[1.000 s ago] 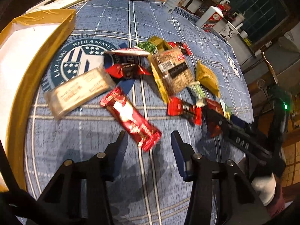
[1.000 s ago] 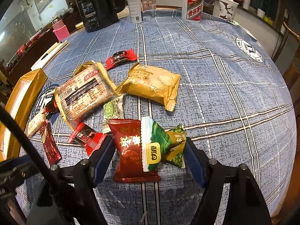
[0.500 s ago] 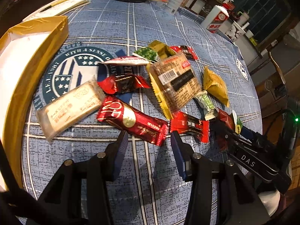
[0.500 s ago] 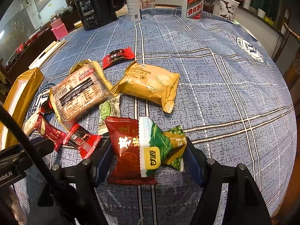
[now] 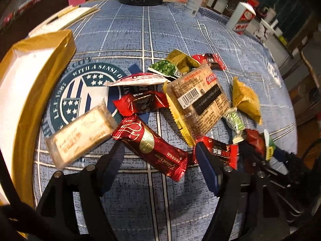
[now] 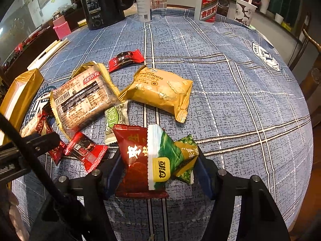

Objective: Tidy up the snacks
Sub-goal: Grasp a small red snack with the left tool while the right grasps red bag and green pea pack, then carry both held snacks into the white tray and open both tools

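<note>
dim room, wooden chair (image 6: 311,46) beside blue-clothed table (image 6: 240,80)

Tablecloth (image 6: 230,92): blue denim-look weave w/ white grid lines, plus round navy-and-white stars-and-stripes emblem (image 5: 84,92). Long foil wafer bar (image 5: 152,146): deep red w/ gold swirls & gold script. Pale cream bar wrapper (image 5: 82,134): faint red print. Clear cracker pack (image 6: 86,98): brown biscuits, gold zigzag edge, black label, red tag, barcode. Cheese-cracker pouch (image 6: 160,90): mustard yellow, cracker pics. Small candy (image 6: 116,118): white & light green. Two small sachets (image 6: 86,150), (image 6: 126,59): red w/ black centres. Dark red pouch (image 6: 134,160): white characters. Green packet (image 6: 162,158): white end, yellow badge. Box (image 5: 32,92): gold wall, white inside. Kettle (image 6: 104,2): black. Liquor bottle (image 6: 206,2): white, red label. Gripper pads: blue.
</note>
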